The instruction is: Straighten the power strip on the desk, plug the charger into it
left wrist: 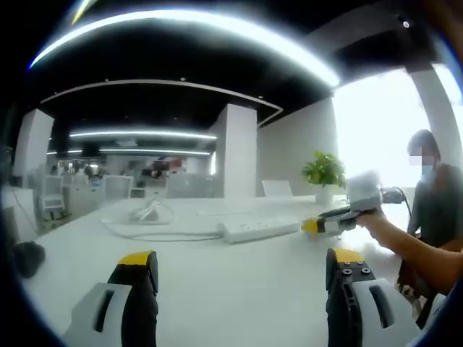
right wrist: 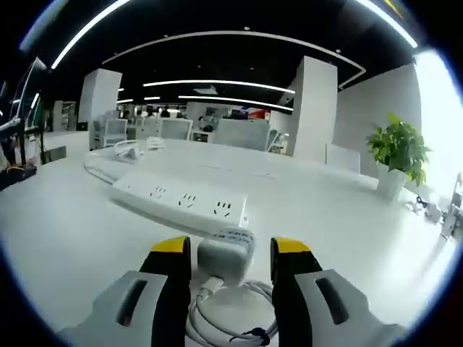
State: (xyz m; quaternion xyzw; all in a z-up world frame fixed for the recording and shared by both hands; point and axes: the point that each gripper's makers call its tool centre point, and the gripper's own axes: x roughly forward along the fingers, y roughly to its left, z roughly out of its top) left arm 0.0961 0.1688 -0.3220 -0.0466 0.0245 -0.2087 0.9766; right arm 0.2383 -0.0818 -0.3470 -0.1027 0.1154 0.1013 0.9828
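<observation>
A white power strip (left wrist: 257,228) lies on the white desk (left wrist: 217,289). In the right gripper view the strip (right wrist: 181,202) runs from the middle to the upper left. A white charger (right wrist: 224,256) sits at its near end, with the coiled cable (right wrist: 224,318) below. My right gripper (right wrist: 230,249) stands around the charger, and a narrow gap shows on each side, so it is open. A hand holds that right gripper (left wrist: 325,225) at the strip's right end. My left gripper (left wrist: 241,260) is wide open over bare desk, nearer than the strip.
The strip's white cord (left wrist: 148,213) loops across the desk to the far left. A dark object (left wrist: 25,256) lies at the left edge. A potted plant (left wrist: 323,171) stands at the back right, and a person (left wrist: 434,202) is beside the desk there.
</observation>
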